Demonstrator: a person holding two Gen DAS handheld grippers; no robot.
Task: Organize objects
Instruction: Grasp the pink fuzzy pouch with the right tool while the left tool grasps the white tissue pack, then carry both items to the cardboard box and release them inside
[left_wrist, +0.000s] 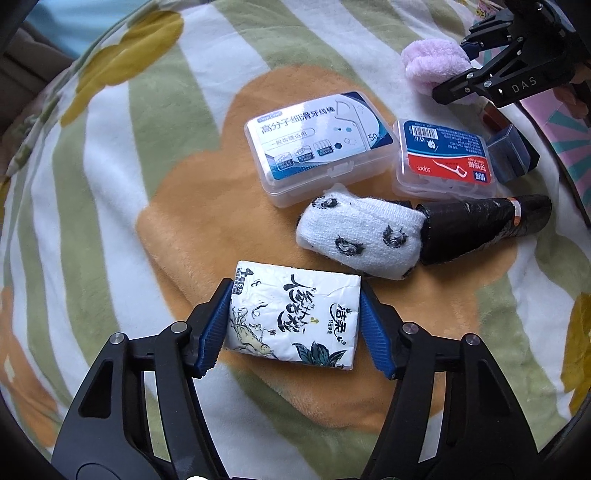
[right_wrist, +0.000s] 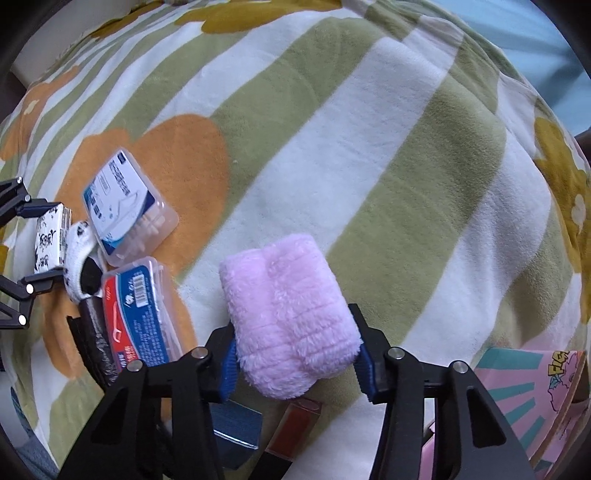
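My left gripper (left_wrist: 295, 317) is shut on a white tissue pack (left_wrist: 295, 314) with black lettering, just above the striped blanket (left_wrist: 110, 184). Beyond it lie a white spotted sock (left_wrist: 360, 232), a black bag roll (left_wrist: 480, 225), a blue-label floss box (left_wrist: 319, 144) and a red-label floss box (left_wrist: 443, 162). My right gripper (right_wrist: 295, 362) is shut on a rolled pink fluffy cloth (right_wrist: 288, 310); it shows at the top right of the left wrist view (left_wrist: 476, 70). The tissue pack (right_wrist: 50, 240) and both floss boxes (right_wrist: 125, 206) show at the left of the right wrist view.
A small dark blue box (left_wrist: 511, 151) and a reddish-brown block (right_wrist: 295, 424) lie beside the red floss box. A pink patterned box (right_wrist: 535, 387) sits at the right edge. The green-and-white blanket with orange flowers (right_wrist: 369, 147) spreads across the far side.
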